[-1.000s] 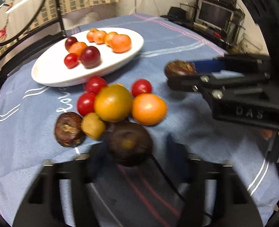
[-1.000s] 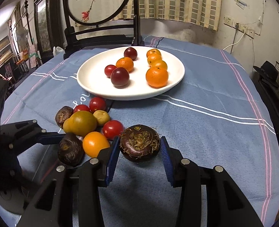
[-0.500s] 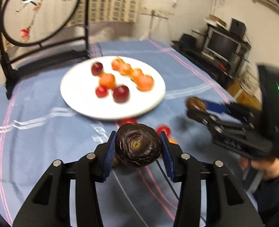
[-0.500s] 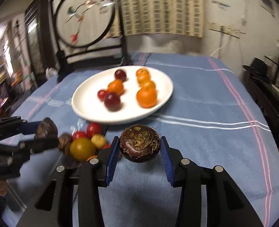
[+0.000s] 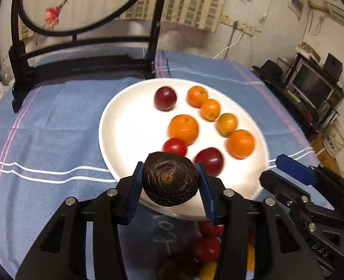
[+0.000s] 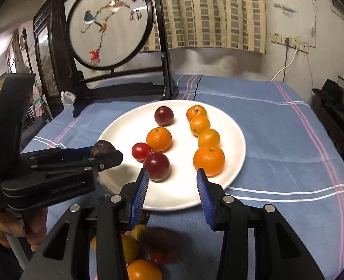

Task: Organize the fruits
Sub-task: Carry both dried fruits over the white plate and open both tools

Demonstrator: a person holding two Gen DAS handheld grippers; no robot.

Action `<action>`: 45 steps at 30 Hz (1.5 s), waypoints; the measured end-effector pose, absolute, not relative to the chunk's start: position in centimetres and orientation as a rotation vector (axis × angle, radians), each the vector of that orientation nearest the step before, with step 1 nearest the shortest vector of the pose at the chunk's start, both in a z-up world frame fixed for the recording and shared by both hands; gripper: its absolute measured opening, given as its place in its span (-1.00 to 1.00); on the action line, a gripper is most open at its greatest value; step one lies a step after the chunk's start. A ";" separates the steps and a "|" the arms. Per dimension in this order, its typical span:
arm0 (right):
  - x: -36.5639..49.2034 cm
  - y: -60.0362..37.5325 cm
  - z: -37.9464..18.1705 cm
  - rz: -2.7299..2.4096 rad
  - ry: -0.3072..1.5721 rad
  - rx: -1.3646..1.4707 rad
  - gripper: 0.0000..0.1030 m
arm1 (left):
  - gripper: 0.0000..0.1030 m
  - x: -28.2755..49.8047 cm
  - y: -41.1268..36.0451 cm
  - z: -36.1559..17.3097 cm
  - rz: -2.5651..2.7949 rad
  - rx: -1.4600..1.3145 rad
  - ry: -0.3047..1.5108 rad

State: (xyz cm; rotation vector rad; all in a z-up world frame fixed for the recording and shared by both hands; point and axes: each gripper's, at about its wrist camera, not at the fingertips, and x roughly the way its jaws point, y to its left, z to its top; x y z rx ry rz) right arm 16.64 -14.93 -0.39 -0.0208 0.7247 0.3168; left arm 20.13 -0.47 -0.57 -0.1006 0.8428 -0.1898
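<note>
Both our grippers have come forward from the loose pile to the near rim of the white plate [image 5: 125,121], and the dark fruit that sat in the right gripper [image 6: 173,179] half a second ago is gone from it. Its blue pads now stand apart with only plate showing between them. A blurred dark round shape [image 6: 162,240] lies on our side of the plate, among the loose fruit [image 6: 144,270] left on the blue-clothed desk [image 5: 43,128].

Our left gripper [image 5: 169,170] pinches a brown fruit [image 5: 169,182] over the plate's near edge: round, almost black, with ringed wrinkled skin and a yellowish spot at its centre.

On the plate, a plum [image 6: 156,166] and a small red tomato [image 6: 141,151] lie nearest. An orange fruit [image 6: 159,139] sits behind them, with a row of four orange fruits [image 6: 208,161] running back on the right. A second plum [image 6: 164,116] lies farthest. Beyond the plate stands a round embroidered screen [image 6: 109,28].
</note>
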 end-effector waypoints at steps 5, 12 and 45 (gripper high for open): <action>15.4 -16.6 0.7 0.353 0.782 -0.075 -0.12 | -0.14 20.8 0.2 -1.3 -0.195 -0.134 0.851; 12.5 -19.4 -1.8 0.252 0.884 -0.158 -0.01 | -0.14 19.4 -0.1 -0.7 -0.224 -0.133 0.837; 19.3 -13.2 -1.5 0.303 0.785 -0.118 -0.16 | -0.14 19.8 0.1 -0.9 -0.214 -0.146 0.826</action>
